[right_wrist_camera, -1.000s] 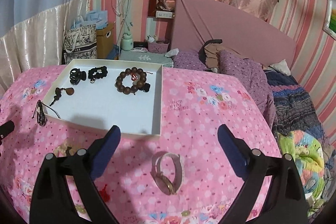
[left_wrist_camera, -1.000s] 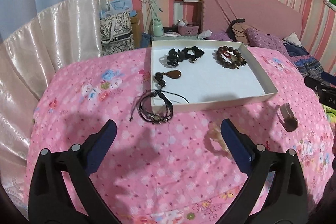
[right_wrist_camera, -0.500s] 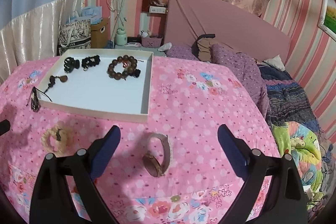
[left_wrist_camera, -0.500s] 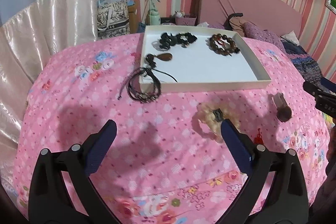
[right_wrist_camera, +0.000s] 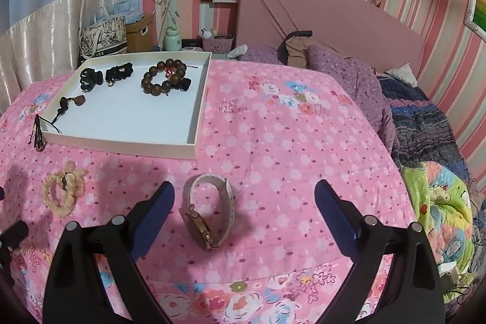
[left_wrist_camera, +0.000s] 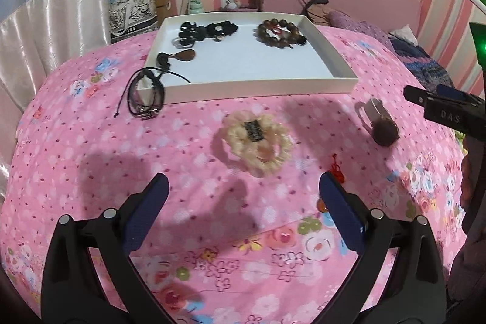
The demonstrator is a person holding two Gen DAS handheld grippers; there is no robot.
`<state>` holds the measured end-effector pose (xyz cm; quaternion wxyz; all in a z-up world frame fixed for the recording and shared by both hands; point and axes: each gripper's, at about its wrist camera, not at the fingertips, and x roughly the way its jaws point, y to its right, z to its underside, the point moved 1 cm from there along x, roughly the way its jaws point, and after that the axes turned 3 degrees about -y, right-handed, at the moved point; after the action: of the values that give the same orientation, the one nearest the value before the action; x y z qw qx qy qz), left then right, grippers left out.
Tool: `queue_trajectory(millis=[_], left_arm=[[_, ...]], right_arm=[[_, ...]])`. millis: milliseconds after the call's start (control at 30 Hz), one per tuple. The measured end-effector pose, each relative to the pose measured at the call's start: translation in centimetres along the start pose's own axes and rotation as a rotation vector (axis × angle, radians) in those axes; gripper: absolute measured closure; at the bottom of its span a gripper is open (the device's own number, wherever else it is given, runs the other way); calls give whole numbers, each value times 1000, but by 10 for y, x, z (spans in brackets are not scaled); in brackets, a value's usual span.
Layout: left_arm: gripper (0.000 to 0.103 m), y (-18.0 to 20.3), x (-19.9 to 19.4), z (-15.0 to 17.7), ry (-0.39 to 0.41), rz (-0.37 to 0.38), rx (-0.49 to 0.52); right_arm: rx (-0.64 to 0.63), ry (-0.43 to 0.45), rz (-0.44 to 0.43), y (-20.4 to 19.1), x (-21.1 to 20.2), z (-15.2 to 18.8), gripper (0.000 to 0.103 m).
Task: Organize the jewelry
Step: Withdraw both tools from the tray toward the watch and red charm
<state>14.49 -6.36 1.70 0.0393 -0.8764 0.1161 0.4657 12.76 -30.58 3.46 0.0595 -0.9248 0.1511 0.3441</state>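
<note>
From the left wrist view, the left claw (left_wrist_camera: 243,196) hangs over the pink floral bedspread (left_wrist_camera: 91,160) with its fingers spread wide apart and nothing between them. Just ahead of it lies a cream scrunchie (left_wrist_camera: 258,141) with a dark tag across it, flat on the cover. Beyond that sits the white tray (left_wrist_camera: 264,85), which carries a wooden bead bracelet (left_wrist_camera: 281,32), a black hair claw clip (left_wrist_camera: 189,34), a black hair tie (left_wrist_camera: 221,28) and a brown pendant (left_wrist_camera: 185,55). A black cord bracelet (left_wrist_camera: 145,94) is draped over the tray's near left corner, half on the bedspread. To the right a watch (left_wrist_camera: 378,123) lies on the cover, close to the tip of the other tool. From the right wrist view, the right claw (right_wrist_camera: 244,207) is likewise wide apart and holds nothing; the watch (right_wrist_camera: 209,213) rests on the bedspread between its fingers, nearer the left one, touching neither. The scrunchie (right_wrist_camera: 63,190) lies off to the left, and the tray (right_wrist_camera: 194,123) sits farther back with the bead bracelet (right_wrist_camera: 165,76) inside.
</note>
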Motion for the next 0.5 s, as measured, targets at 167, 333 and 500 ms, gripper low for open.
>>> queue_trajectory(millis=[167, 333, 500], left_arm=[[5, 3, -1, 0, 11, -24, 14], [5, -8, 3, -3, 0, -24, -15], [5, -7, 7, -1, -14, -7, -26]], right_arm=[[-4, -6, -8, -2, 2, 2, 10], [-22, -6, 2, -7, 2, 4, 10], [-26, -12, 3, -7, 4, 3, 10]])
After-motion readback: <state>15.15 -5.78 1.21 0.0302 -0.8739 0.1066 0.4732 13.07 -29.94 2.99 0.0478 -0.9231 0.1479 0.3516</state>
